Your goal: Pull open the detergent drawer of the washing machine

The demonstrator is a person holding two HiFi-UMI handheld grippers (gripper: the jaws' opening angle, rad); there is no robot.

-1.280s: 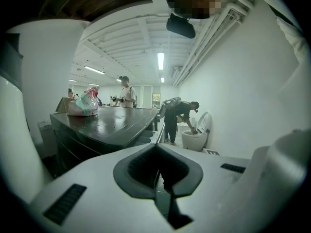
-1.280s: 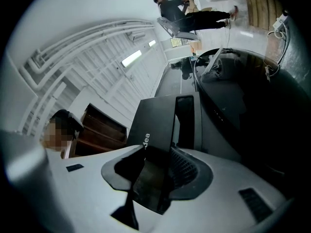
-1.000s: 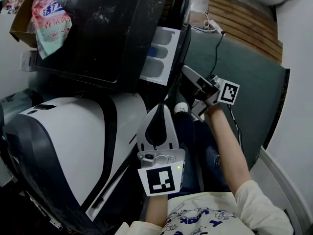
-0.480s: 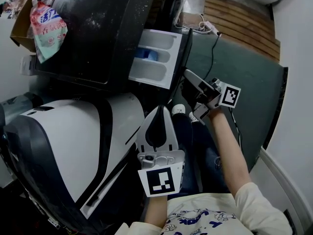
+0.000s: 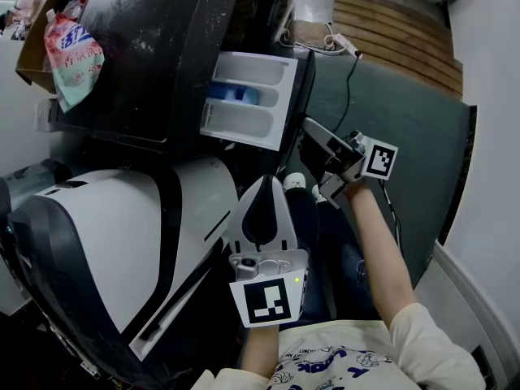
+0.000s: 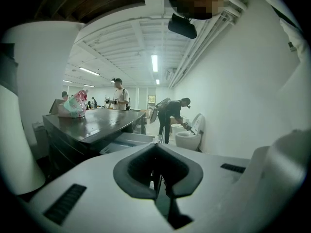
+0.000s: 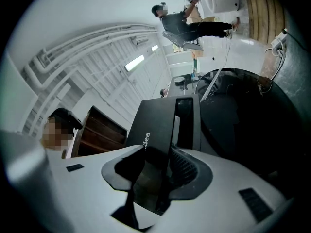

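- Nearest the camera, the person's white printed shirt [image 5: 341,360] fills the lower edge, and a bare right forearm [image 5: 375,246] reaches forward from it.
- The left gripper [image 5: 264,182] points away from the person, just beside a white curved shell with black bands [image 5: 106,242]. Its jaws are together with nothing between them, and it touches nothing.
- Past it, a light shoe [image 5: 299,181] stands on the dark floor mat [image 5: 406,128].
- The right gripper [image 5: 317,140] is a little farther out and to the right. Its jaws are closed on the black front panel [image 7: 156,123] of the detergent drawer, which stands edge-on between them in the right gripper view, with the letters "dea" readable on it.
- The detergent drawer [image 5: 248,104] sticks well out of the front of the black washing machine [image 5: 154,47]. Its white tray shows several compartments, one with a blue insert [image 5: 236,94].
- On the machine's far left corner lies a pink and white pouch [image 5: 71,51], leaning out of a cardboard box [image 5: 36,43].
- Farther back, a cable [image 5: 351,84] runs across the mat to a power strip [image 5: 343,42] beside wooden slats [image 5: 398,23].
- In the left gripper view, several people [image 6: 172,115] stand far off in a bright white room.
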